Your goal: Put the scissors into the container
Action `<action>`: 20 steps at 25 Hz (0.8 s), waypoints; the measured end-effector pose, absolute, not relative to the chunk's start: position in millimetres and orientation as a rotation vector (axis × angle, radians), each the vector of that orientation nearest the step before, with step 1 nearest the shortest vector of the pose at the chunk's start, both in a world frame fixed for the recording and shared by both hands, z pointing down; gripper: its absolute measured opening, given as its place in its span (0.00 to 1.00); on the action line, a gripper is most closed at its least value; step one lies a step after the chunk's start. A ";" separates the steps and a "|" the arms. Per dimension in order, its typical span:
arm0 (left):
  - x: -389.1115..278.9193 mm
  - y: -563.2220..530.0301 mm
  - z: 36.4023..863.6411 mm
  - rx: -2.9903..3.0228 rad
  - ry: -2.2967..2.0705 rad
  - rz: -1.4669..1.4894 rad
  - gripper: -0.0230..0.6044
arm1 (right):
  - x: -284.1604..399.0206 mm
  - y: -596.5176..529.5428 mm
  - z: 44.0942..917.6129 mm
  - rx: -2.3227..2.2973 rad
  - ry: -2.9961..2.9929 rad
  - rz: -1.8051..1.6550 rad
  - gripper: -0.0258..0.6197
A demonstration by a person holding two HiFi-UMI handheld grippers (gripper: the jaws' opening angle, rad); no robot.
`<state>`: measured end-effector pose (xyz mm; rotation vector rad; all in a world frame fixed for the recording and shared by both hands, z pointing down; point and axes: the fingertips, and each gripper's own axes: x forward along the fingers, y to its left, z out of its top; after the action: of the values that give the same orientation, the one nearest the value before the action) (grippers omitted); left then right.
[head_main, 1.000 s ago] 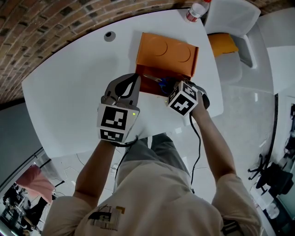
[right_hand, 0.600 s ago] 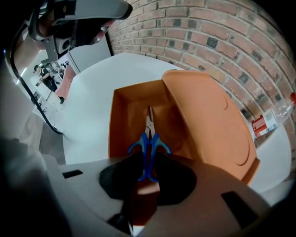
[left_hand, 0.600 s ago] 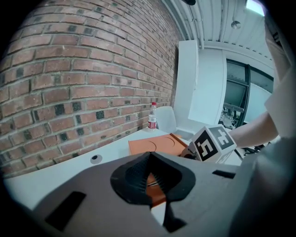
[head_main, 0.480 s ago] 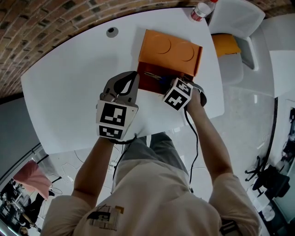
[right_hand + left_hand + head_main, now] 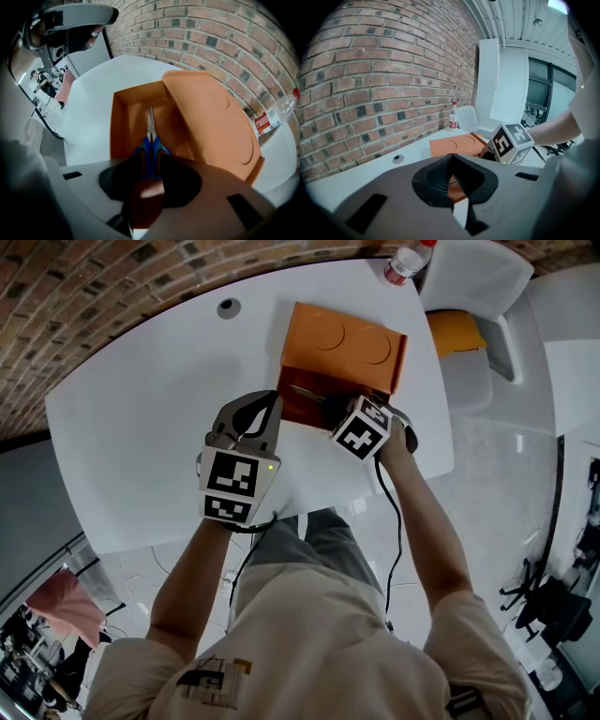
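An orange container (image 5: pixel 292 407) stands on the white table (image 5: pixel 141 427), its lid (image 5: pixel 342 338) folded back. The scissors (image 5: pixel 307 392), blue-handled with metal blades, lie inside it. My right gripper (image 5: pixel 339 414) points steeply down into the box's near right corner. In the right gripper view the scissors (image 5: pixel 151 143) have their blue handles between the jaws of the right gripper (image 5: pixel 151 163), which have just been opening and stand off the handles. My left gripper (image 5: pixel 273 399) hovers at the box's left side, tips together and empty; the left gripper view shows the left gripper (image 5: pixel 451 157) the same.
A plastic bottle (image 5: pixel 405 259) stands at the table's far right corner. A round cable hole (image 5: pixel 228 307) sits in the table left of the box. Beyond the table's right edge is a white chair (image 5: pixel 469 277) with an orange pad (image 5: pixel 455 329).
Both grippers stay about where they were, and the view has shifted slightly. The scissors remain inside the box under the right gripper.
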<state>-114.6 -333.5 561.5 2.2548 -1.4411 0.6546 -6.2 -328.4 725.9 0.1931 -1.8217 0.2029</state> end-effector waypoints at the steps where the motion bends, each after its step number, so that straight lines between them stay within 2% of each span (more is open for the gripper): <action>1: -114.3 -332.8 559.2 2.260 -1.443 0.658 0.05 | -4.8 -328.7 722.9 0.202 -1.825 0.204 0.22; 5: -115.4 -330.3 542.9 2.283 -1.461 0.663 0.05 | -0.3 -332.2 702.7 0.257 -1.849 0.186 0.22; 12: -114.3 -324.7 495.3 2.344 -1.532 0.658 0.05 | -0.9 -341.4 638.0 0.389 -1.986 0.148 0.14; 20: -114.6 -312.4 432.1 2.415 -1.615 0.610 0.05 | 3.0 -344.5 533.2 0.587 -2.194 0.131 0.11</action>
<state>-114.6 -312.4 432.1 2.4150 -1.6152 0.6103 3.0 -344.5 533.2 0.5875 -2.1943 0.1309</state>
